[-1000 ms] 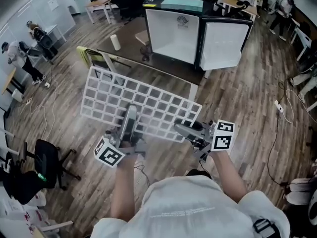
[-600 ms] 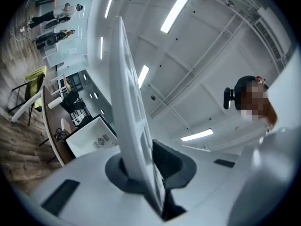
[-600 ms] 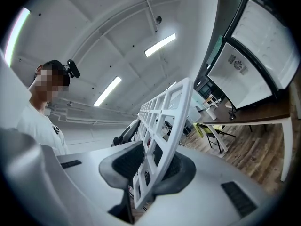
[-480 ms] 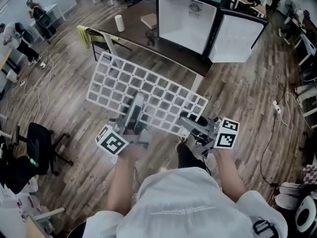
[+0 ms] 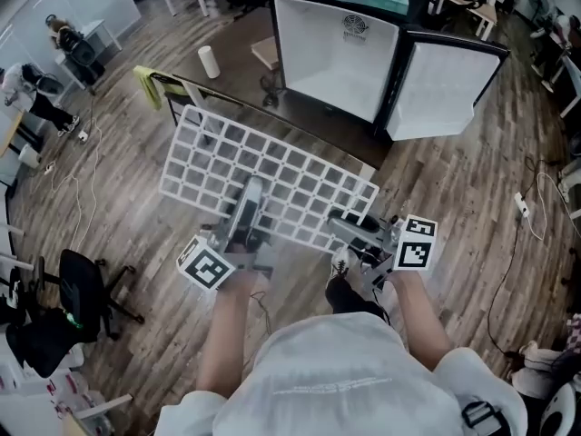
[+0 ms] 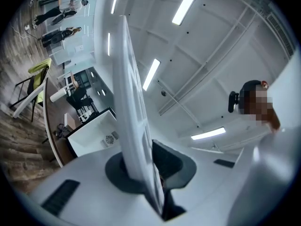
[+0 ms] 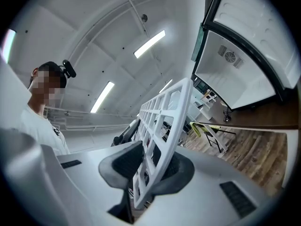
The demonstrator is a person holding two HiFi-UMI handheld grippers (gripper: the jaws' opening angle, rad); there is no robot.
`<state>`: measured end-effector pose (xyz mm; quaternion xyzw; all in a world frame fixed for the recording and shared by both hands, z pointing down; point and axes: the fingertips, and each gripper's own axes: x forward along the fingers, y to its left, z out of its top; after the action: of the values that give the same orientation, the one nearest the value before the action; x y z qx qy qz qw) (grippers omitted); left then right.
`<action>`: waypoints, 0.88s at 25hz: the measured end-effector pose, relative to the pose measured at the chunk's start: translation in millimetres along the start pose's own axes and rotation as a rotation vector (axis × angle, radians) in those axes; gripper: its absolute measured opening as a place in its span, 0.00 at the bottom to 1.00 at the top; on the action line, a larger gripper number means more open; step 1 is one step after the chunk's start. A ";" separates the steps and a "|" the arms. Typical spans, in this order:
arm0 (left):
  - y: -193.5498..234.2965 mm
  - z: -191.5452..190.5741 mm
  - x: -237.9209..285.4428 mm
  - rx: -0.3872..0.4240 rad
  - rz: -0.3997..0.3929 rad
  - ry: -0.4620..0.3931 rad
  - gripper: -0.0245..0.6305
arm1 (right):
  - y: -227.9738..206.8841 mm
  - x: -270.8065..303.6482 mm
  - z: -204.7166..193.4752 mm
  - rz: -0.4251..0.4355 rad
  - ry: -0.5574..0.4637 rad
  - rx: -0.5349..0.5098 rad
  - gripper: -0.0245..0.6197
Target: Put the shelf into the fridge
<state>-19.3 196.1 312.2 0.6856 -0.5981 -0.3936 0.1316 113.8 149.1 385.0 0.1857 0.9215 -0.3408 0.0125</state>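
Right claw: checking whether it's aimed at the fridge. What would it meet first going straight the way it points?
The shelf it clamps fills that line; beyond it, probably the left claw rather than the fridge, though depth is unclear.

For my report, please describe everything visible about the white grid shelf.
The white grid shelf is a flat rectangular lattice of square openings, plastic by its look. It is held tilted above the wooden floor, short of the open white fridge. The left gripper and right gripper each clamp its near edge.
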 end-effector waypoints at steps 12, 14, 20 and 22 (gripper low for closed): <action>87.6 -7.0 164.5 0.003 0.045 0.027 0.10 | -141.2 -0.1 118.6 -0.005 -0.013 0.020 0.17; 102.8 -8.6 184.5 -0.011 0.058 0.026 0.10 | -160.0 0.4 133.2 -0.014 -0.008 0.021 0.17; 137.9 -10.7 231.6 -0.081 0.044 0.013 0.10 | -203.3 5.7 164.9 -0.054 0.002 0.010 0.17; 151.4 -12.2 241.6 -0.092 0.052 0.027 0.10 | -213.5 7.3 170.2 -0.083 -0.003 0.008 0.17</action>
<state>-125.4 -68.4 326.5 0.6682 -0.5952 -0.4079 0.1813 14.5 -105.3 386.4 0.1469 0.9270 -0.3451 -0.0012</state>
